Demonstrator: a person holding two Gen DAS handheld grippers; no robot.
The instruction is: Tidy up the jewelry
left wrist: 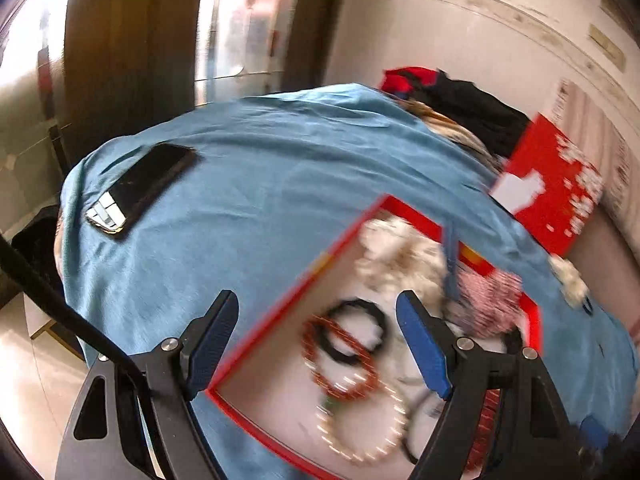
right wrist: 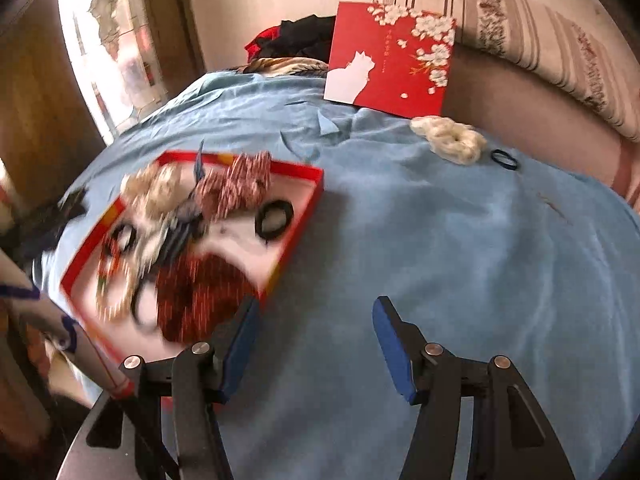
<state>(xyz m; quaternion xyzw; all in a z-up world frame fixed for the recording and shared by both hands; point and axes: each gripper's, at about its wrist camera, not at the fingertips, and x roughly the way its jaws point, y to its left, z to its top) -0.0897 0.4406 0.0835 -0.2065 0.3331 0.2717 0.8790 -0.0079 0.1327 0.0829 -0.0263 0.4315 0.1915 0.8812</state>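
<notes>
Both pairs of tongs stand with their jaws apart and nothing between the blue pads. The left gripper point(left wrist: 318, 336) hangs over the near left part of the red tray point(left wrist: 280, 312), which lies on the blue cloth point(left wrist: 280, 160). The right gripper point(right wrist: 316, 340) hangs over bare blue cloth point(right wrist: 440, 260), just right of the tray's near corner point(right wrist: 276, 276).

The tray holds the jewelry and hair things. The left wrist view, blurred, shows a black ring point(left wrist: 356, 330) overlapping a reddish-brown bead bracelet point(left wrist: 342, 364), a pale bead bracelet point(left wrist: 360, 424) nearer, a cream scrunchie point(left wrist: 400, 256) at the far side and a red-and-white patterned scrunchie point(left wrist: 488, 300) at the right. The right wrist view adds a dark red scrunchie point(right wrist: 200, 292) at the tray's near edge and a black hair tie point(right wrist: 275, 218) near its right wall.

Only the left wrist view shows a dark phone point(left wrist: 140, 188) lying on the cloth, far left of the tray. Only the right wrist view shows clearly what is outside the tray: a cream scrunchie point(right wrist: 452, 138) and a small dark blue hair tie point(right wrist: 505, 159) just right of it, far right on the cloth, below the red lid with a white cat point(right wrist: 392, 56) leaning against a striped cushion point(right wrist: 520, 28)
</notes>
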